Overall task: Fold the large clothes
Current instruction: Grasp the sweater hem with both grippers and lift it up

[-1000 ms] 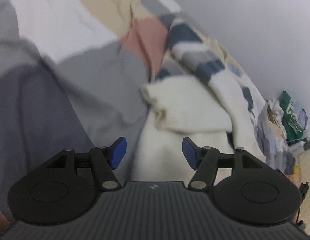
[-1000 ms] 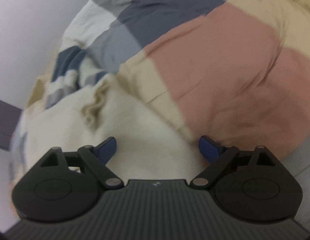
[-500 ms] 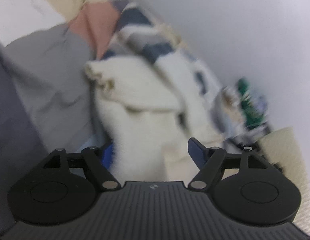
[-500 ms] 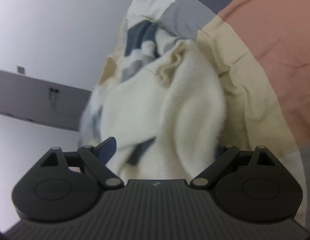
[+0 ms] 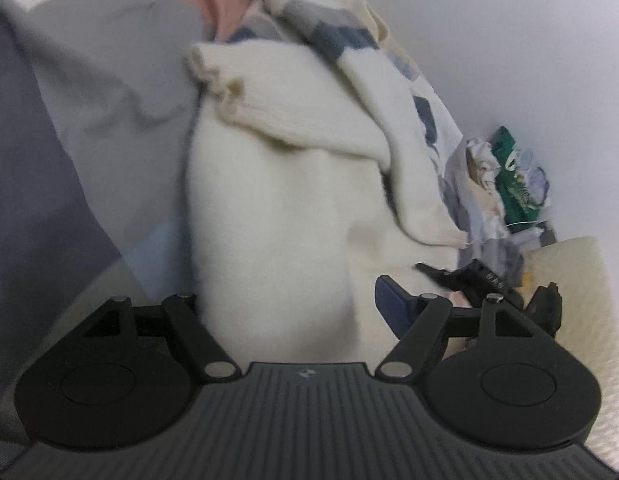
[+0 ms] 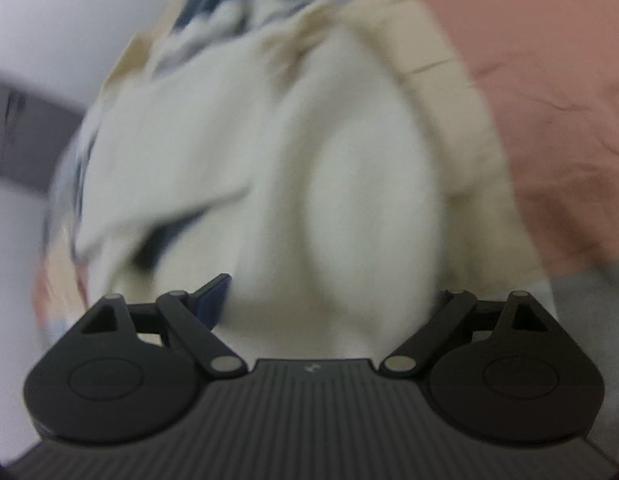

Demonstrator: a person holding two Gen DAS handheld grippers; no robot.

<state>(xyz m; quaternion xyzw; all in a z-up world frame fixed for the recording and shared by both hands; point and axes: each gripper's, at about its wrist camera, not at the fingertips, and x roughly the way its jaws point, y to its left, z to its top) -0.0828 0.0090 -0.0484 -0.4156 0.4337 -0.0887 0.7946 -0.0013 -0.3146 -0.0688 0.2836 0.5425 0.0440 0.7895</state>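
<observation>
A cream knitted sweater (image 5: 289, 200) lies bunched on a patchwork bed cover (image 5: 109, 80), one ribbed cuff (image 5: 213, 76) pointing up-left. My left gripper (image 5: 289, 300) is low over its near end with jaws wide. Cloth fills the gap and hides the left pad; the blue right pad (image 5: 389, 304) shows beside it, with no squeeze visible. In the blurred right wrist view the same sweater (image 6: 269, 160) bulges between the wide jaws of my right gripper (image 6: 327, 292). Its left pad (image 6: 213, 300) shows; the right one is hidden by cloth.
A striped blue and white cloth (image 5: 321, 28) lies along the wall behind the sweater. Clutter with a green packet (image 5: 509, 168) sits at the far right, beside a cream textured surface (image 5: 569, 280) and a black mechanical part (image 5: 469, 280). Pink cover (image 6: 549, 100) spreads right; a grey cabinet (image 6: 13, 128) stands left.
Both grippers have closed in on the sweater, which now fills the space between each pair of jaws. The left jaws stand wider than a second ago. The right view has swung from the pink patch onto the sweater.
</observation>
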